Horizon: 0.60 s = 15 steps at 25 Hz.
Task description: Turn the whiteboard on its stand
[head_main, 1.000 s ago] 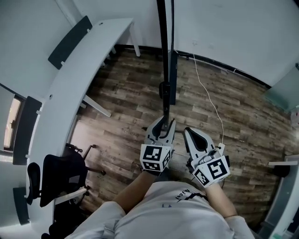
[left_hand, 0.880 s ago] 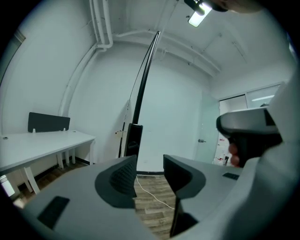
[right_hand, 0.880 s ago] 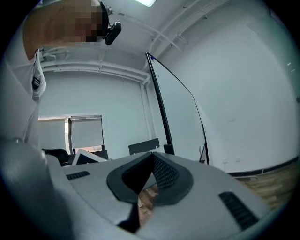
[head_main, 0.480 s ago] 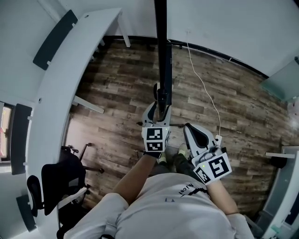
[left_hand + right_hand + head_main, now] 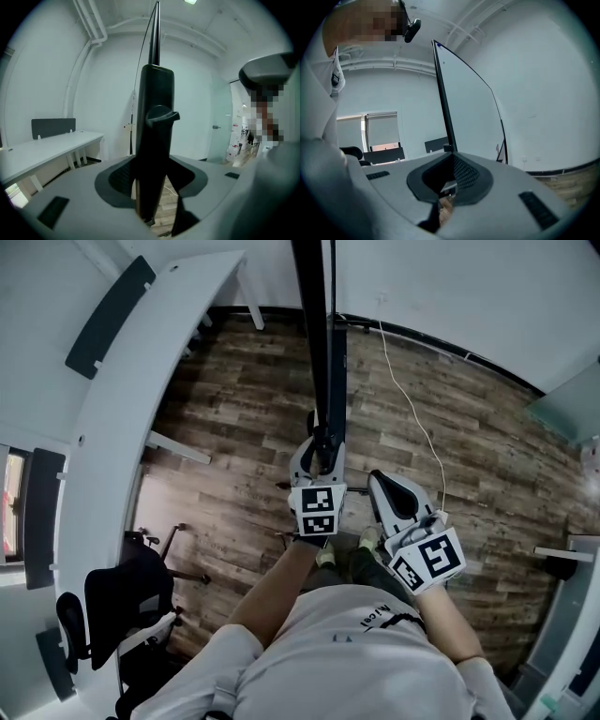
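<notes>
One whiteboard (image 5: pixel 314 334) (edge-on) | thin, flat, black-edged | floor (image 5: pixel 234 427): wood-grain planks

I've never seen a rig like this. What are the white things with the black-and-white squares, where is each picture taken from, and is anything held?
There is no robot: a person holds a two-jaw gripper in each hand, and the marked cubes are part of them. The head view looks down from the person's head at the left gripper, the right gripper, a wooden floor, a long white desk and a black chair. The dark bar running up it is the whiteboard, seen edge-on. The other two cameras ride on the grippers and look along their jaws. In the left gripper view the board's dark frame stands between the jaws, which have just been opening and do not clamp it. In the right gripper view the jaws look closed on nothing; the board's white face stands beyond.
</notes>
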Each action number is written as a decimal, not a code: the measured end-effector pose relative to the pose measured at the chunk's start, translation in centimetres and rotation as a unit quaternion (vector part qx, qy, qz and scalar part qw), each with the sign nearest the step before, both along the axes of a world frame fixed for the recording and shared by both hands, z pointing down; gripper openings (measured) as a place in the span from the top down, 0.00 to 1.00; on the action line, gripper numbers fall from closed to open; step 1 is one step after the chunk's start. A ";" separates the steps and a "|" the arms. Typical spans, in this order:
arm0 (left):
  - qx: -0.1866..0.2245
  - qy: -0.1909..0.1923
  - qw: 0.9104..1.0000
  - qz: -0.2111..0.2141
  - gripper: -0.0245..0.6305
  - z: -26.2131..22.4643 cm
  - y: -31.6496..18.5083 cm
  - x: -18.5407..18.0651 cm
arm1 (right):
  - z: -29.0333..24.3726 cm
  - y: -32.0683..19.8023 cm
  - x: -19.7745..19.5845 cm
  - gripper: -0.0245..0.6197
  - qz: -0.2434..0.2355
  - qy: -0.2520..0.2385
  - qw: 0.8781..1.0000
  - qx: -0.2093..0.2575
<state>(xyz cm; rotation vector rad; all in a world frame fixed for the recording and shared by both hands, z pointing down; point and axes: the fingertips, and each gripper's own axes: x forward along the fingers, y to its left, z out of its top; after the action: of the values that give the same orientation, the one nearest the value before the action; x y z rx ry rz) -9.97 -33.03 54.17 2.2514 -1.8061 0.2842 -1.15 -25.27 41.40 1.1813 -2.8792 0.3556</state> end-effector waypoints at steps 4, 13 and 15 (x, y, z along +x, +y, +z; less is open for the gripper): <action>0.010 -0.009 1.000 0.011 0.66 -0.1 -0.1 0.0 | 0.4 -1.0 -0.9 0.94 0.000 -0.002 1.000 -0.007; 0.001 -0.014 1.000 0.025 0.68 1.0 -0.8 0.5 | 1.0 -1.7 -1.2 0.94 0.028 0.009 0.999 -0.021; 0.004 -0.013 1.000 0.026 0.68 0.9 -0.6 0.5 | 1.1 -1.2 -0.9 0.94 0.036 0.008 0.999 -0.026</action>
<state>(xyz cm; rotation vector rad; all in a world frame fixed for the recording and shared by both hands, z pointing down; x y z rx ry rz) -9.46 -33.64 55.11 2.3134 -1.7664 0.3173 -2.02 -26.44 42.53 1.2760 -2.8018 0.4172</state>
